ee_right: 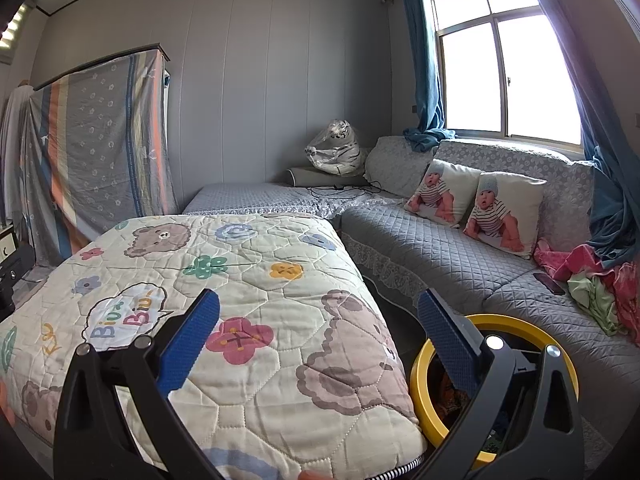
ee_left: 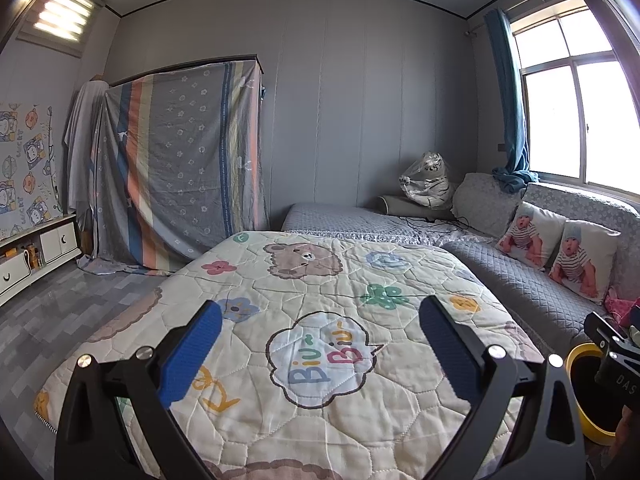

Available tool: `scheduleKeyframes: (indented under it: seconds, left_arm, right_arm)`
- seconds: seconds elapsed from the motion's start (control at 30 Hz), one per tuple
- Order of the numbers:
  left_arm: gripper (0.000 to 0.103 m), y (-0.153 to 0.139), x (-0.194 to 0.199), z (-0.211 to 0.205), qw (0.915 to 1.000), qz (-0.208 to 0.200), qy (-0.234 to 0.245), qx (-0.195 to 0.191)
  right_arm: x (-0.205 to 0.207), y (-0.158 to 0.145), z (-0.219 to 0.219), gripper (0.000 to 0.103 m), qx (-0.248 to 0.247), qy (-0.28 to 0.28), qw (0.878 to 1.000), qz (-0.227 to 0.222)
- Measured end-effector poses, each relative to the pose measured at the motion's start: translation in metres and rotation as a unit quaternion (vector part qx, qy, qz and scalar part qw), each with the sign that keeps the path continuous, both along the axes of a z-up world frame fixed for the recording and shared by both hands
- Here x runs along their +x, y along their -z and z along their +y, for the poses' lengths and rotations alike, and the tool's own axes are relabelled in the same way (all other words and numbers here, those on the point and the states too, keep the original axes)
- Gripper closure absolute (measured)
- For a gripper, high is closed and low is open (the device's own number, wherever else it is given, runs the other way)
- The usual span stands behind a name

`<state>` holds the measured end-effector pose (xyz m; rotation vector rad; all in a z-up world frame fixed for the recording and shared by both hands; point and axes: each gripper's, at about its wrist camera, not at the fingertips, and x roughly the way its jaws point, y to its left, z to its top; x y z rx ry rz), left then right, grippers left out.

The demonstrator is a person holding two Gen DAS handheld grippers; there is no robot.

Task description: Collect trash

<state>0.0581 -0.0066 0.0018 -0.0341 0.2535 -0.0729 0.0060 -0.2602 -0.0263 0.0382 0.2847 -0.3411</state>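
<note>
My left gripper (ee_left: 320, 316) is open above a cartoon-print quilt (ee_left: 304, 344) spread over a low surface, nothing between its blue pads. My right gripper (ee_right: 318, 312) is also open and empty, over the quilt's right edge (ee_right: 280, 320). A yellow-rimmed bin (ee_right: 532, 328) stands on the floor between the quilt and the sofa, partly behind my right finger; dark and orange wrappers show inside it. In the left wrist view the same bin (ee_left: 576, 360) sits at the far right, with the right gripper's black body (ee_left: 616, 360) above it. No loose trash shows on the quilt.
A grey quilted corner sofa (ee_right: 460, 264) runs along the right and back, with two baby-print pillows (ee_right: 472, 208), a phone (ee_right: 549, 283), crumpled pink and green cloth (ee_right: 592, 280) and a plastic-wrapped plush tiger (ee_right: 334, 150). A sheet-draped wardrobe (ee_left: 180, 168) and low cabinet (ee_left: 36, 256) stand left.
</note>
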Motion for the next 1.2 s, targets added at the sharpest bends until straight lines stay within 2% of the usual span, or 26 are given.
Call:
scheduleKeyframes:
  seconds: [1.2]
  left_arm:
    - [0.008,0.0033,0.0066,-0.0050,1.0000,0.003,0.009,-0.003]
  right_arm:
    - [0.0028,0.0034,-0.0007,0.008,0.007,-0.001,1.000,0.004]
